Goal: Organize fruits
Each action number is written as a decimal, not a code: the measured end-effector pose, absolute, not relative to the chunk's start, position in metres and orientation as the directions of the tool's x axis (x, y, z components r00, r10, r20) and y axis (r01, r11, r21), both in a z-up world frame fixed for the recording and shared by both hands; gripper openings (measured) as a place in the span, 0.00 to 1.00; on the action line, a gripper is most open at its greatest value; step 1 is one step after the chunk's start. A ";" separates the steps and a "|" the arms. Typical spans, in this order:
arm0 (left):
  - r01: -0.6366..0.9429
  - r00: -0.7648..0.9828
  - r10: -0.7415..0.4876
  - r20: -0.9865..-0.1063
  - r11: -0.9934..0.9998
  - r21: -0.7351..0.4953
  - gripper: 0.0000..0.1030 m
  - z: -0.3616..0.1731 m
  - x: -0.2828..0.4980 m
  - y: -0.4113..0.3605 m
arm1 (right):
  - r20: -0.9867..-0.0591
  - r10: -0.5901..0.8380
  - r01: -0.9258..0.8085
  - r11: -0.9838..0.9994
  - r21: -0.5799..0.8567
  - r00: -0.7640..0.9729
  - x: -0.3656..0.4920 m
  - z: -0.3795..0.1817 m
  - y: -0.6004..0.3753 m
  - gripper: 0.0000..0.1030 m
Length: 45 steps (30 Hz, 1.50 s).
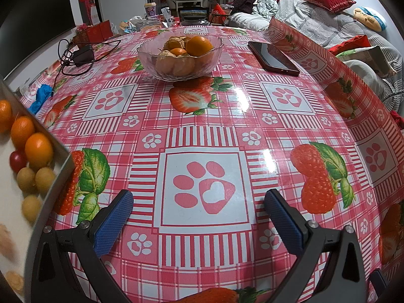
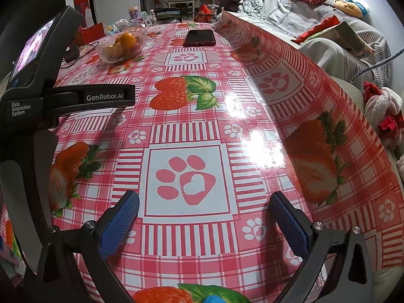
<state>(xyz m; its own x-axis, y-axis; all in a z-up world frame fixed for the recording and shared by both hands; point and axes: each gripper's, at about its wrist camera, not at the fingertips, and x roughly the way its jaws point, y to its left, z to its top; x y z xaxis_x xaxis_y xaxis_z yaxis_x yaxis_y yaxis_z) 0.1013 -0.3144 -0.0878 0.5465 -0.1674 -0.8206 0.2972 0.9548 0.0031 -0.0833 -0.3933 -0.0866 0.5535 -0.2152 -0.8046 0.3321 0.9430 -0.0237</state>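
Note:
A glass bowl (image 1: 179, 58) holding oranges and yellow-brown fruits stands at the far middle of the table; it also shows in the right wrist view (image 2: 121, 48). A metal tray (image 1: 54, 176) at the left edge holds small oranges (image 1: 38, 150), a red cherry tomato (image 1: 17, 161) and small yellow fruits (image 1: 45, 178). My left gripper (image 1: 199, 197) is open and empty above the tablecloth, to the right of the tray. My right gripper (image 2: 204, 199) is open and empty above the tablecloth. The left gripper's body (image 2: 38, 93) shows at the left of the right wrist view.
A dark phone (image 1: 274, 58) lies right of the bowl, also in the right wrist view (image 2: 200, 38). A black charger with cable (image 1: 82, 55) lies far left. A blue object (image 1: 41, 97) lies by the left edge. The tablecloth's right edge (image 1: 328, 58) curls up beside a sofa.

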 end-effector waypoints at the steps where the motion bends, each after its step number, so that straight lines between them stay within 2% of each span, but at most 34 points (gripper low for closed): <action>1: 0.297 0.546 -0.168 -0.821 0.955 0.003 1.00 -0.088 0.101 -0.314 | -0.804 -0.215 0.332 0.943 -0.024 0.554 -0.083 -0.087 -0.393 1.00; 45: 0.297 0.547 -0.168 -0.820 0.955 0.002 1.00 -0.088 0.102 -0.314 | -0.795 -0.216 0.329 0.944 -0.023 0.566 -0.086 -0.086 -0.392 1.00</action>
